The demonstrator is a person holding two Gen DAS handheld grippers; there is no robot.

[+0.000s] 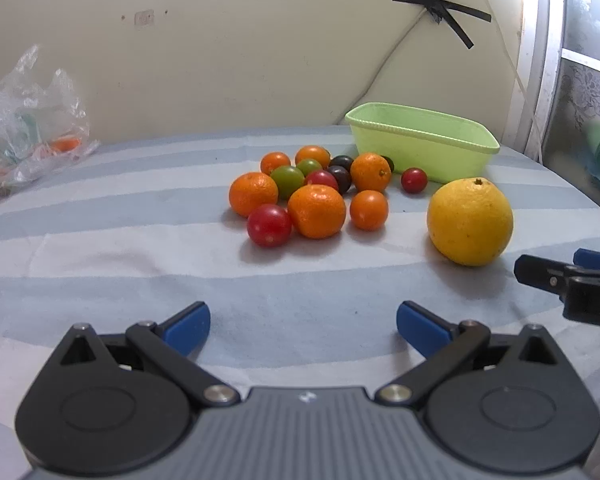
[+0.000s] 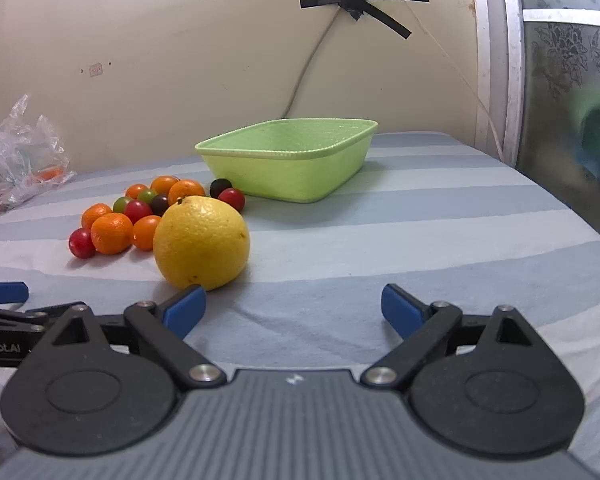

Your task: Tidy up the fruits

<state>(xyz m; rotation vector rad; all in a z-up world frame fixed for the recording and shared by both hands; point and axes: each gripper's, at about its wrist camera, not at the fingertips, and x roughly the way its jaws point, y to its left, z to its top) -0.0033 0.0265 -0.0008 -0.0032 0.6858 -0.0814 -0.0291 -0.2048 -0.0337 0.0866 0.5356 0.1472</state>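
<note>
Nearest the lens sat the left gripper (image 1: 303,324), a black-and-grey two-finger tool with blue pads, its jaws spread wide over bare cloth with nothing between them. Beside it, the right gripper (image 2: 294,310) of the same make also stood wide apart and empty; its left blue pad (image 2: 184,308) lay just in front of the large yellow citrus fruit (image 2: 201,242) without visibly pressing it. Both hovered over the bed-like surface covered in a pale blue and white striped cloth (image 1: 140,248). Past the yellow fruit, to its left in the right wrist view, lay a loose cluster of small round fruits (image 1: 312,192): orange mandarins, red, green and dark purple cherry tomatoes, all resting on the cloth, many touching one another. One red cherry tomato (image 1: 414,180) sat apart, near the wall of the light green rectangular plastic basin (image 1: 420,148), which stood behind the cluster with no fruit seen inside. Farther left, a crumpled clear plastic bag (image 1: 36,120) lay against the cream wall (image 1: 220,60), where black tape strips (image 1: 440,6) crossed over a cable.
</note>
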